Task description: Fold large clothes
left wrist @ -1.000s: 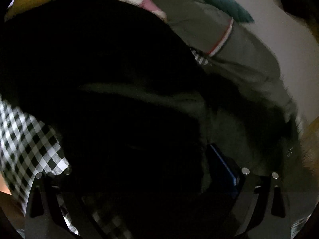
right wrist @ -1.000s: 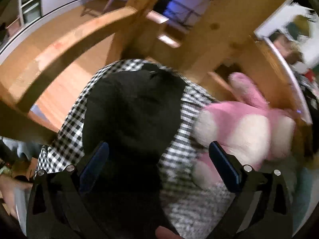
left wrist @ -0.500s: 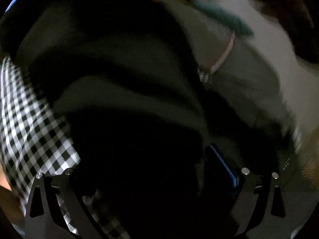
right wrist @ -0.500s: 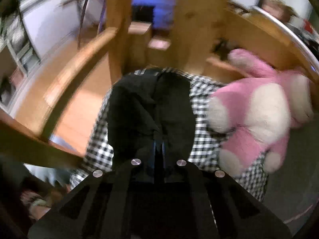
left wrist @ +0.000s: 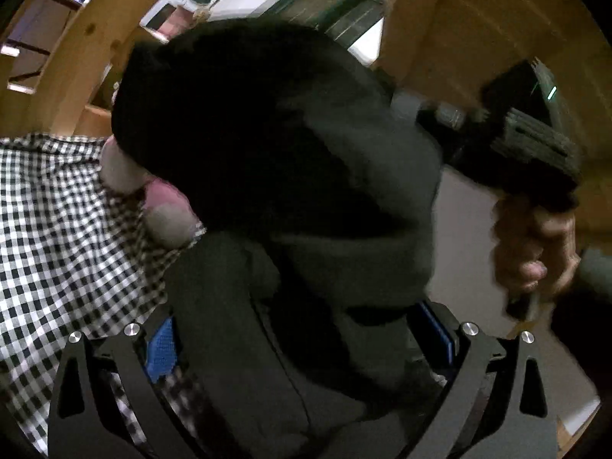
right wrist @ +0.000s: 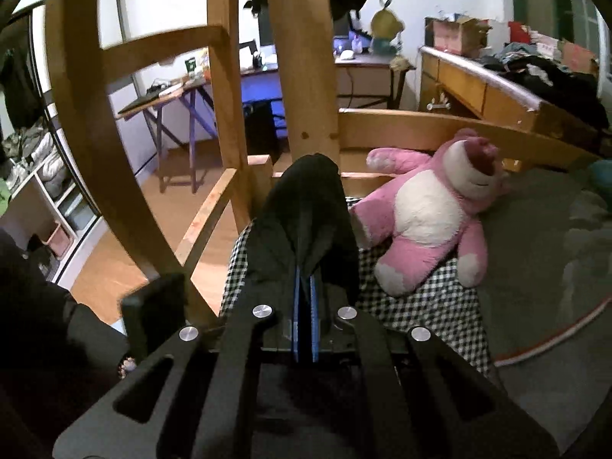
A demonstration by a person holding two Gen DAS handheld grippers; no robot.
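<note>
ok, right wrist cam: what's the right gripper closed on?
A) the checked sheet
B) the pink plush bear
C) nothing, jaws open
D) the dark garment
D: the right gripper has its blue pads shut on a fold of the dark garment, which rises from between them; the pink plush bear lies apart to the side on the checked sheet.

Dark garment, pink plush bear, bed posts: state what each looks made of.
Dark garment: soft matte woven cloth, judging by its limp folds. Pink plush bear: fuzzy pile fabric, probably stuffed. Bed posts: light varnished wood; knots and grain show.
</note>
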